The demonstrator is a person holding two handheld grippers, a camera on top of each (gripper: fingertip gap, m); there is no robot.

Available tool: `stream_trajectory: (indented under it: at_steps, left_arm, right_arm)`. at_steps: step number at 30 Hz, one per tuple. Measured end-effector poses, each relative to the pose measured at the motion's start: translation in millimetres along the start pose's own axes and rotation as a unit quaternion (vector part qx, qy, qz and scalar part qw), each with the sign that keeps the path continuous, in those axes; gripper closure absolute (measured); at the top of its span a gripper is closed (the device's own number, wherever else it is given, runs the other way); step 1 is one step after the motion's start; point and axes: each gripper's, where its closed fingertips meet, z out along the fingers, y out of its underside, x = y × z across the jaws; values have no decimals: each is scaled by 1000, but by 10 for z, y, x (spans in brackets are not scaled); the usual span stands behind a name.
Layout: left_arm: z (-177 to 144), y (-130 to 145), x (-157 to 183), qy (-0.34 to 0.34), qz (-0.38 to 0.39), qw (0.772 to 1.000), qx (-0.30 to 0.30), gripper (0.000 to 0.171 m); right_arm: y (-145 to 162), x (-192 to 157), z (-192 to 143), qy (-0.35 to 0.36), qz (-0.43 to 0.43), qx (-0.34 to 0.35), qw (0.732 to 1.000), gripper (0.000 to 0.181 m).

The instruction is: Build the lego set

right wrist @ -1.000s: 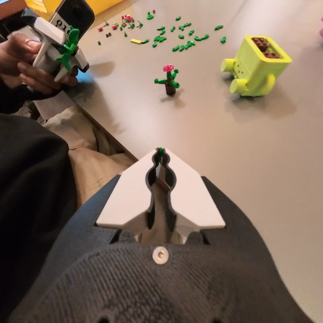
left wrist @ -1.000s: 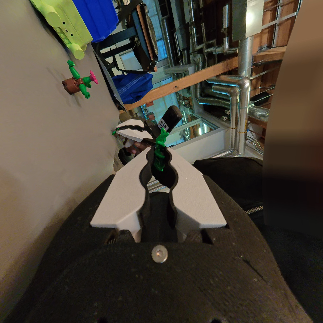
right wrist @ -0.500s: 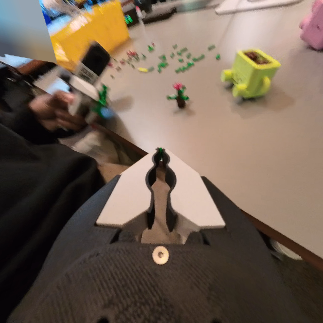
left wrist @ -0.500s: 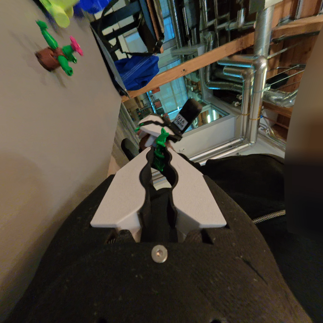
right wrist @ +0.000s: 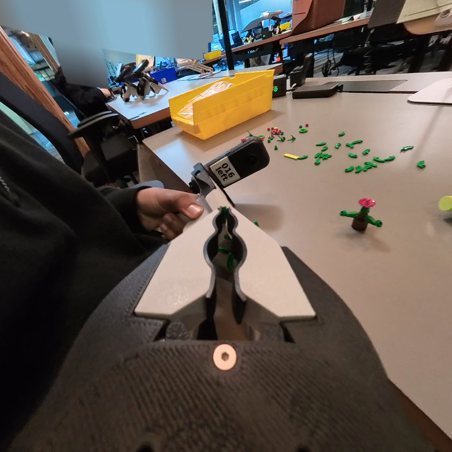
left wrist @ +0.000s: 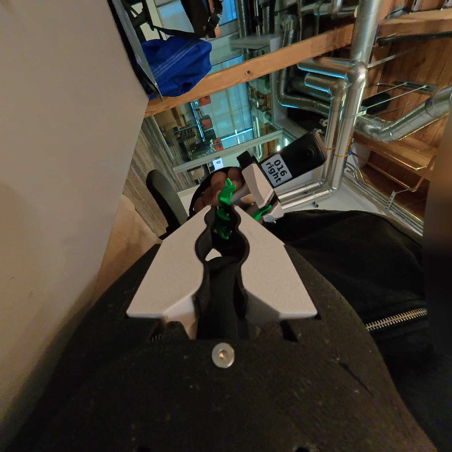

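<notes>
My left gripper [left wrist: 223, 208] is shut on a green plant stem [left wrist: 223, 217] that sticks out past the tips. My right gripper [right wrist: 223, 209] is shut on a small green leaf piece [right wrist: 224, 213]. In the left wrist view the right gripper [left wrist: 267, 211] is just beyond and right of my stem, its leaf piece [left wrist: 261, 212] close to the stem. In the right wrist view the stem [right wrist: 229, 258] shows through the gap between my fingers, and the left gripper's camera [right wrist: 241, 159] and a hand [right wrist: 168, 210] are just behind. Both are held off the table's near edge.
On the grey table [right wrist: 342, 269] stand a small flower plant in a brown pot [right wrist: 360, 216] and, at the right edge, part of a lime-green pot [right wrist: 445, 204]. Several loose green and red pieces [right wrist: 362, 160] lie farther back, next to a yellow bin [right wrist: 225, 102]. Left and right tips are no more than a few centimetres apart.
The two grippers have come together: the right one swung left toward the left one, and its leaf piece is now close to the stem. Both stay shut on their pieces.
</notes>
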Motion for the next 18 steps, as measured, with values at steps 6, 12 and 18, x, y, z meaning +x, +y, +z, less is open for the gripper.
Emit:
stream_trajectory:
  at_steps: [6, 12, 18]
  left_arm:
    - [-4, 38, -34, 2, -17, 1000, -7, 162]
    - [21, 32, 22, 9, 4, 1000, -5, 162]
    - [-16, -22, -7, 12, -8, 1000, 16, 163]
  right_arm:
    - [-6, 16, -38, 29, -62, 2, 998, 181]
    - [12, 89, -37, 48, -37, -13, 998, 181]
    - [42, 155, -54, 65, 20, -6, 998, 181]
